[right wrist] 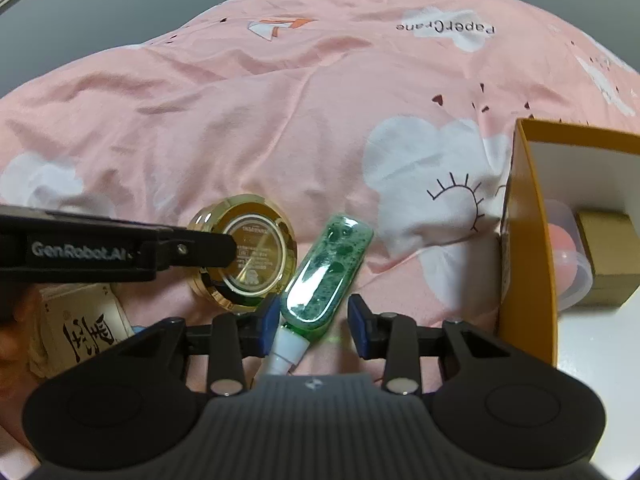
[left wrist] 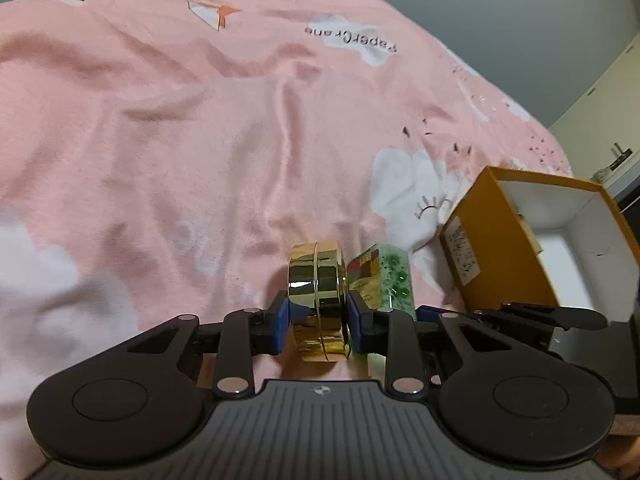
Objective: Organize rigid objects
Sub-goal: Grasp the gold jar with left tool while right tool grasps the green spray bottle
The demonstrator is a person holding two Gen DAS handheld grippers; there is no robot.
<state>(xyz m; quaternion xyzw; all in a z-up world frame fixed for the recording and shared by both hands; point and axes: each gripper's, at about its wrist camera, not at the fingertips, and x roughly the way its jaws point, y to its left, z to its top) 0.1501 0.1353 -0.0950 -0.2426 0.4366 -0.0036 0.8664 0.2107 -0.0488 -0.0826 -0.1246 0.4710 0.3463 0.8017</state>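
Observation:
A round gold compact (left wrist: 316, 280) stands on its edge on the pink bed cover (left wrist: 200, 140). My left gripper (left wrist: 318, 322) is shut on it, one blue pad pressed on each flat face. In the right wrist view the compact (right wrist: 256, 252) shows its labelled face, with a left finger (right wrist: 200, 250) across it. Beside it lies a flat green bottle (right wrist: 324, 268) with a white cap (right wrist: 286, 350) toward the camera. My right gripper (right wrist: 314, 320) straddles the bottle's lower end, open. Its left pad touches the bottle and a gap shows at the right pad.
An open orange box (right wrist: 524, 240) with a white inside stands at the right, holding a pink container (right wrist: 564, 256) and a small gold box (right wrist: 608, 264). A pack printed with black characters (right wrist: 80, 320) lies at the lower left. Rumpled pink cover spreads beyond.

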